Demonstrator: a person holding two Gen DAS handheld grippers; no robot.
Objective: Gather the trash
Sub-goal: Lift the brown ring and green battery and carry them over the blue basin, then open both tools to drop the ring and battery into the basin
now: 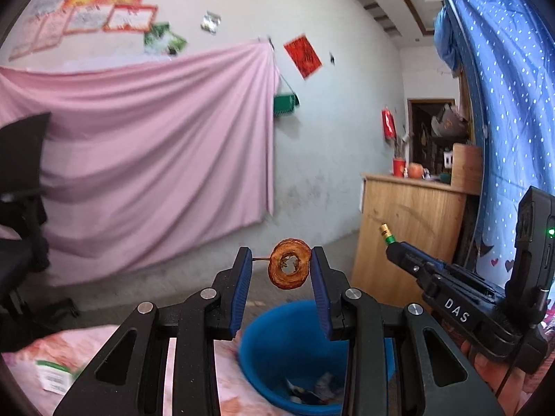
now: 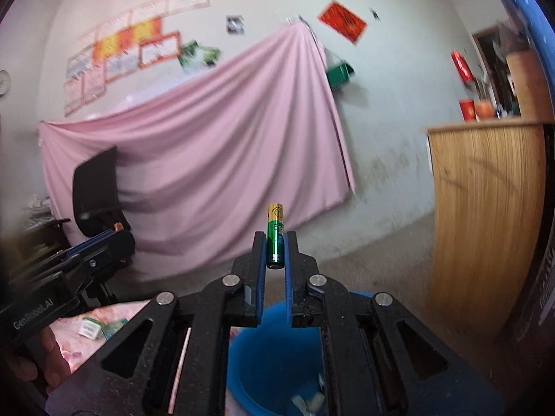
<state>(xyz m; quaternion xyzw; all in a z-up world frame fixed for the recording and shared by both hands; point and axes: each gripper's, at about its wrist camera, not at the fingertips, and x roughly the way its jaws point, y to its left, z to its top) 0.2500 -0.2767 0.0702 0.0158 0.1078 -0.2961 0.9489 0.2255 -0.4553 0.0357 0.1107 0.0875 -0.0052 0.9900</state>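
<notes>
A brown dried fruit ring [image 1: 290,281] with a thin stem sits between the blue pads of my left gripper [image 1: 281,256], which is shut on it. A blue bucket [image 1: 277,353] with scraps of trash inside stands right below. My right gripper [image 2: 275,239] is shut on a green and gold battery [image 2: 275,225], held upright over the same bucket [image 2: 263,353]. From the left wrist the battery tip [image 1: 385,233] sticks out of the right gripper at the right. The left gripper's body [image 2: 86,260] shows at the left of the right wrist view.
A pink patterned cloth [image 1: 114,339] beside the bucket carries small green and white packets [image 2: 92,327]. A wooden cabinet [image 2: 485,208] stands to the right. A black office chair [image 1: 20,190] is at the left, before a pink sheet [image 1: 156,156] on the wall. Blue dotted fabric [image 1: 513,104] hangs at the right.
</notes>
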